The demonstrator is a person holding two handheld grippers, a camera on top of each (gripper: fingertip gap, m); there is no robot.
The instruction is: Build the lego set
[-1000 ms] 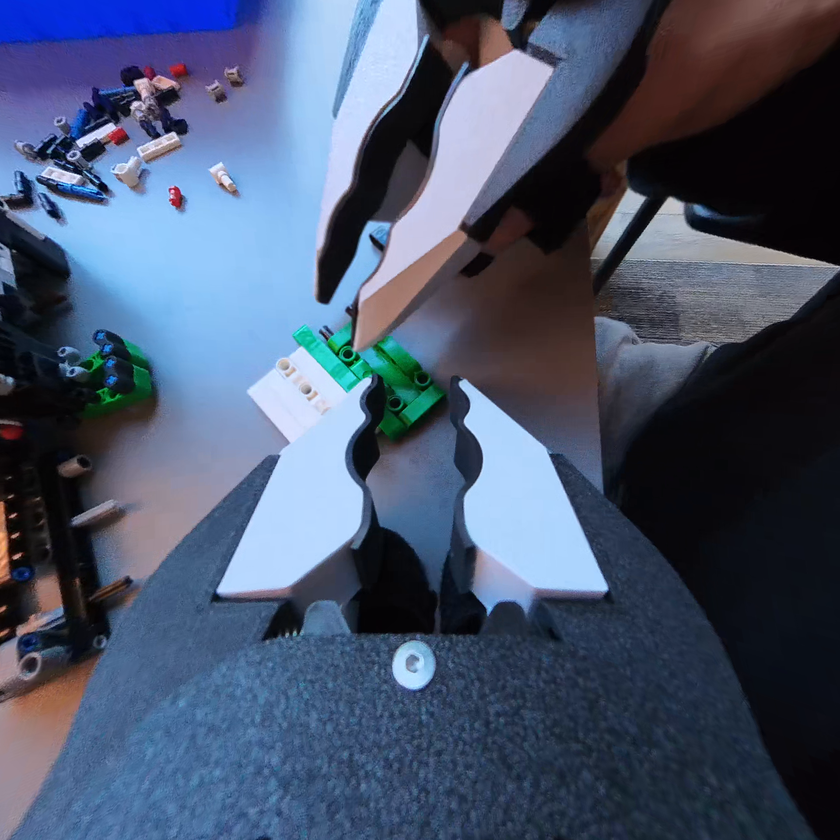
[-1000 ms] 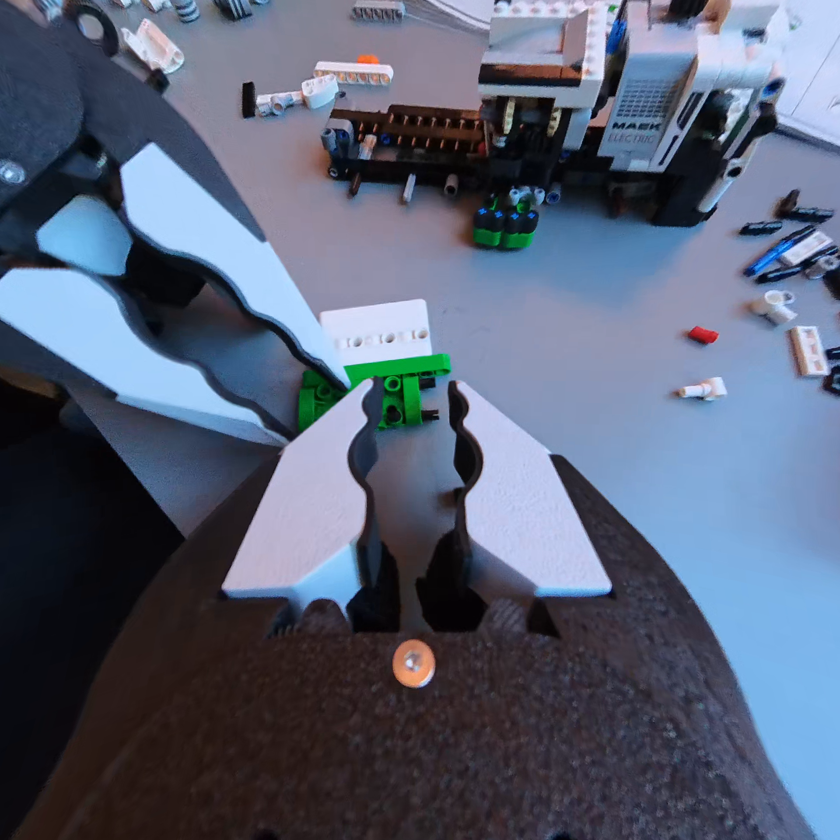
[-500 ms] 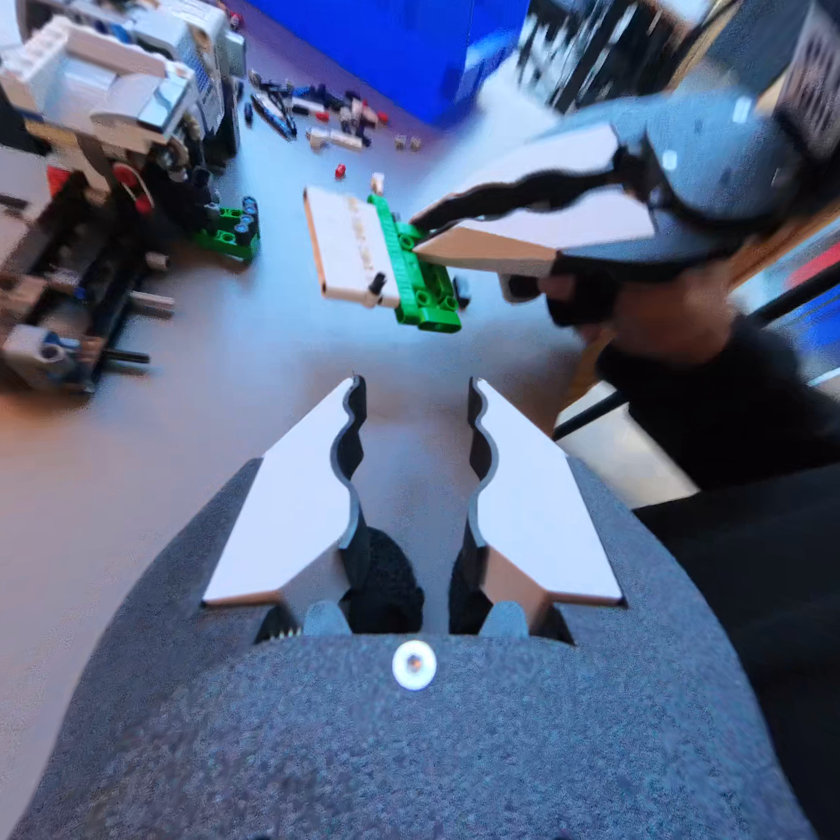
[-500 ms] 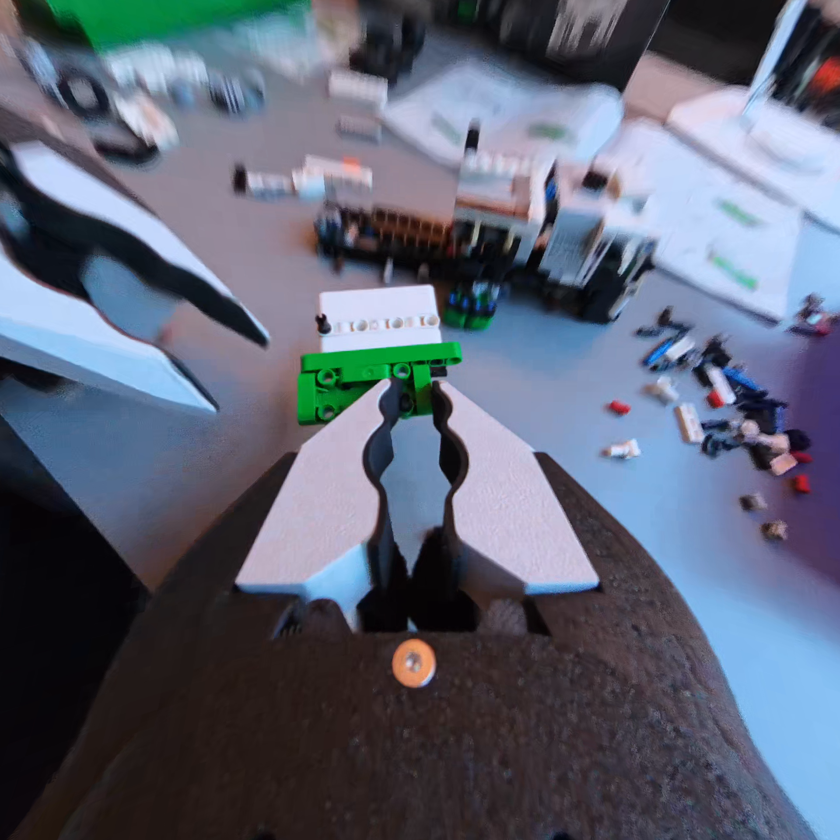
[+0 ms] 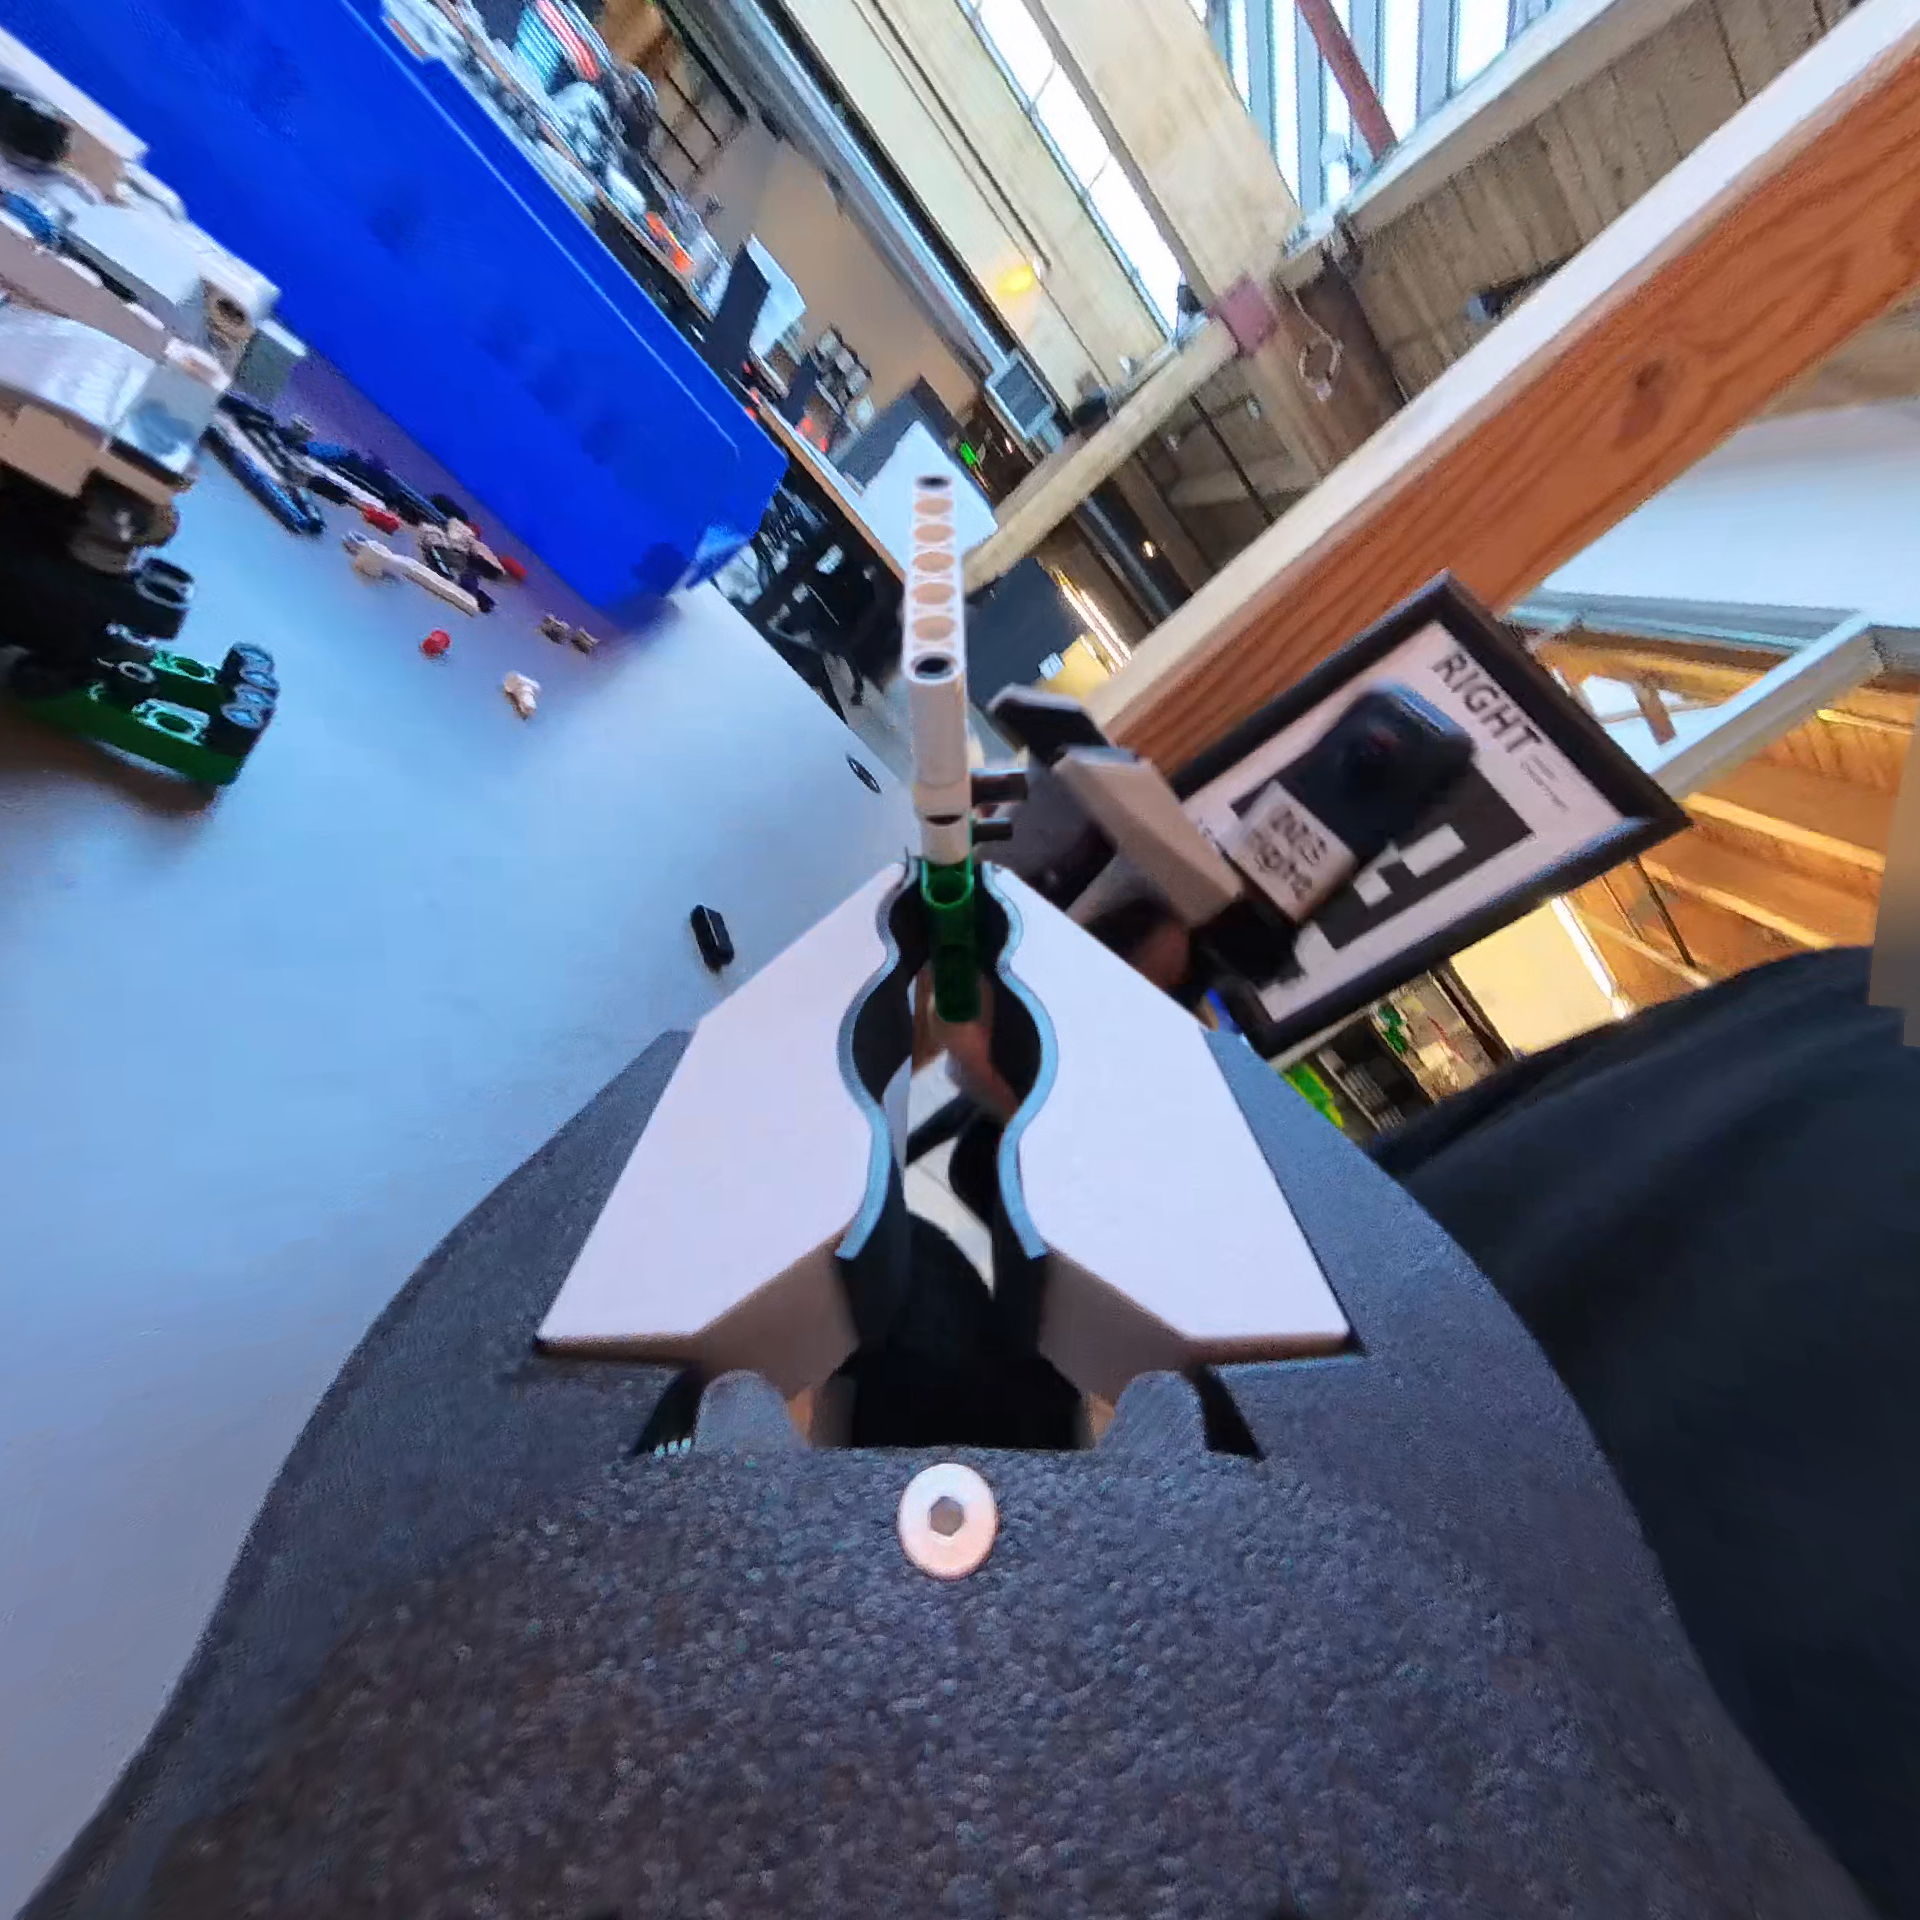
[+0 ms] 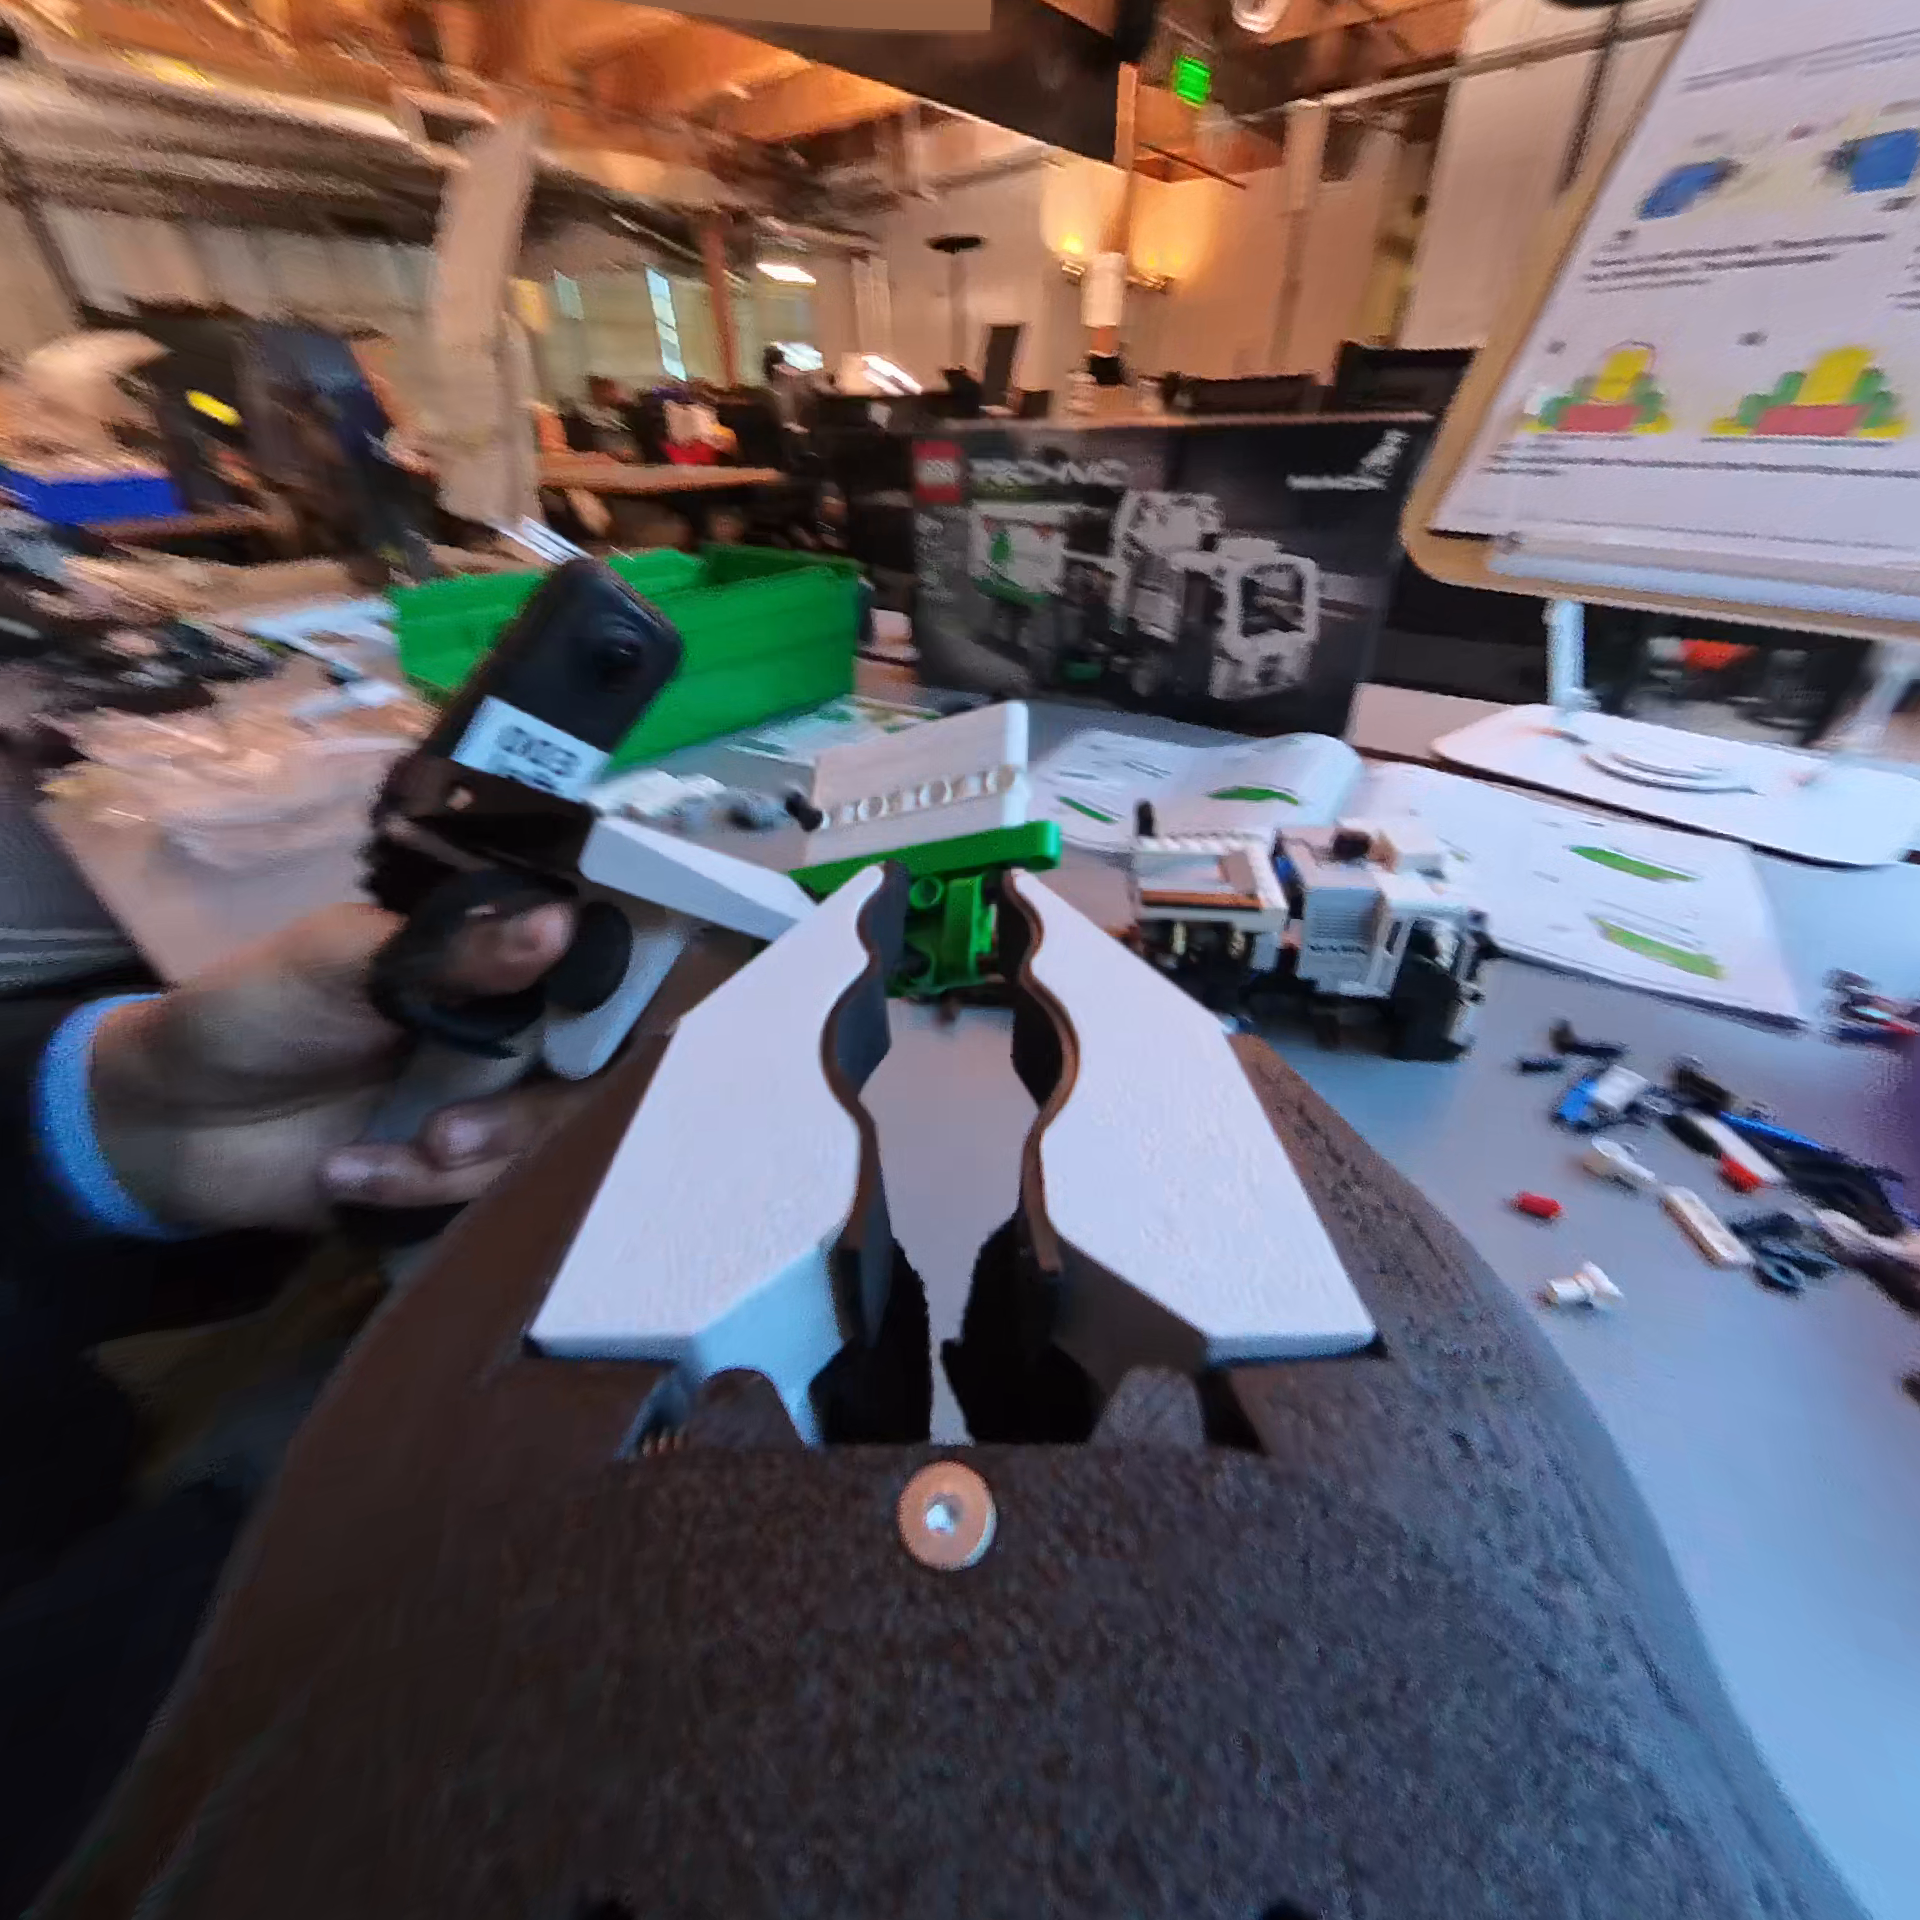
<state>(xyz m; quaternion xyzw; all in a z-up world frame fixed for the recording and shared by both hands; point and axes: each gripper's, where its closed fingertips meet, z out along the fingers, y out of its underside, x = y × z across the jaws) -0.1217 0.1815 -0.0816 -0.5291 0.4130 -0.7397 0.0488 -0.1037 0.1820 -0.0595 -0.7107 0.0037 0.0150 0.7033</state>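
1. Far left in the left wrist view, a small green block (image 5: 156, 717) with black pegs lies on the grey table (image 5: 364, 987), next to the dark edge of a partly built truck (image 5: 73, 416).
2. Behind it, loose small pieces (image 5: 416, 551) are scattered in front of a blue bin (image 5: 468, 281).
3. In the middle of that view, the left gripper (image 5: 948, 883) is nearly closed, its tips pinching the green base of the white and green panel (image 5: 940, 665), which is seen edge-on and stands up above the table.
4. Just right of the panel, the right gripper (image 5: 1101, 821) reaches in from the side, a black-framed marker card (image 5: 1434, 790) on it.
5. In the right wrist view, a hand (image 6: 270, 1081) at the left holds the left gripper (image 6: 727, 894), whose white finger touches the green part.
6. At centre, the right gripper (image 6: 948, 904) is narrowly parted and clamps the green bracket of the panel (image 6: 925, 800), held clear of the table (image 6: 1558, 1403).
7. Behind sit a green bin (image 6: 727, 644) and the set's box (image 6: 1143, 582).
8. To the right stand the truck (image 6: 1309, 925) and open instruction pages (image 6: 1610, 894), with loose pieces (image 6: 1714, 1174) at the far right.
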